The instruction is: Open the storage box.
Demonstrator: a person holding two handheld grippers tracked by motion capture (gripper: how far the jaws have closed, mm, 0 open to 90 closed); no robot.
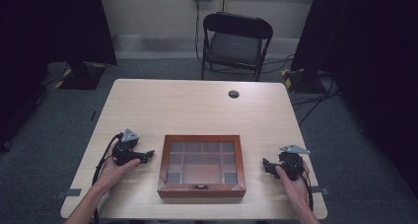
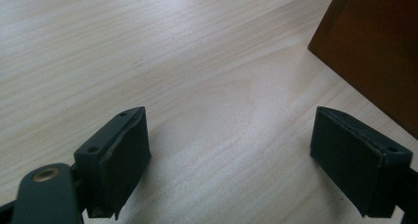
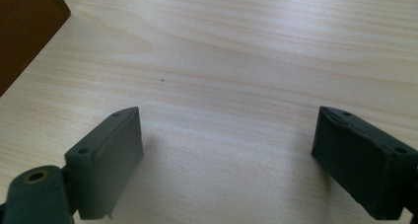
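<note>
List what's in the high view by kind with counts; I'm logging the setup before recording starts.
Wooden box with glass lid: 1
Hand-held gripper: 2, left and right, both open and empty
Table: 1
Folding chair: 1
Total: 5

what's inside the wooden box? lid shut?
Lid is shut on the wooden box. Through its glass top a grid of compartments shows; they look empty, but glare and blur hide any small contents.

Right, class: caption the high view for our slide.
Open left gripper and right gripper flank a closed glass-lidded wooden box.
</note>
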